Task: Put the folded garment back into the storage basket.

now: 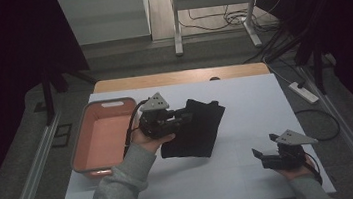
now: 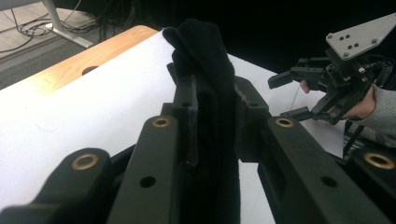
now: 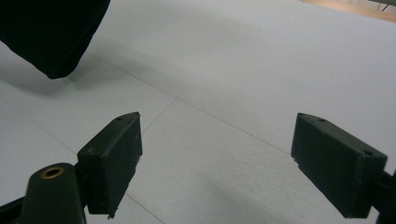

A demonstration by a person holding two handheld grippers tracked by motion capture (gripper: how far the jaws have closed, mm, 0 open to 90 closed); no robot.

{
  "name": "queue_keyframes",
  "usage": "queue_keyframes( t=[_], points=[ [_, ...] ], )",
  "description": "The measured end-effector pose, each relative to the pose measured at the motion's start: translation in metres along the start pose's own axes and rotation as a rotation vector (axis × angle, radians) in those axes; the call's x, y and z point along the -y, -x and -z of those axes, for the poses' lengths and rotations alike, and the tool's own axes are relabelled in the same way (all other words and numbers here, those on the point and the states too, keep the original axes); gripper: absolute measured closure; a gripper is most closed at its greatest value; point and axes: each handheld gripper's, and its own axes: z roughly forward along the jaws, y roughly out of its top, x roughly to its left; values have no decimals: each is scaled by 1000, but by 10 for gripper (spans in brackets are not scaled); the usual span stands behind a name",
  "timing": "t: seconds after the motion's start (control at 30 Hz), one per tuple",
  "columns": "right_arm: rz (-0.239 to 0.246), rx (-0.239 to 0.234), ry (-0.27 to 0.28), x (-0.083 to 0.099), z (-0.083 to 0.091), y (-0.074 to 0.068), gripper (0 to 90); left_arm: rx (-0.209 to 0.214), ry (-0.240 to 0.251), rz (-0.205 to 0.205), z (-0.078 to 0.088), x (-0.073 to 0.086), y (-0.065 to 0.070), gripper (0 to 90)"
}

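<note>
The left gripper (image 1: pixel 186 112) has its fingers (image 2: pixel 187 100) clamped on the edge of a black folded cloth (image 1: pixel 194 127), which lies mid-table, just right of the salmon-pink plastic bin (image 1: pixel 84 140) (the white table (image 1: pixel 247 116) is otherwise bare). The right gripper (image 3: pixel 217 149) hovers near the front edge, fingers spread wide with nothing between them.

L gripper (image 1: pixel 182 115) jaws clamped; R gripper (image 1: pixel 260 154) jaws wide, low near table.

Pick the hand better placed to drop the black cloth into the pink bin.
Left. Its tool is shut on the cloth, right beside the bin. The right tool is open with nothing between its jaws, at the table's near right corner.
</note>
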Motion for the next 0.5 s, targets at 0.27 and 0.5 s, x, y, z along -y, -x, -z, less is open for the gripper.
queue_keyframes(
  t=[0.27, 0.5],
  points=[
    [-1, 2, 0, 0, 0, 0, 173, -10, 7, -3, 6, -2, -1, 742],
    [-1, 5, 1, 0, 0, 1, 173, -22, 13, -6, 13, -4, -1, 742]
  ],
)
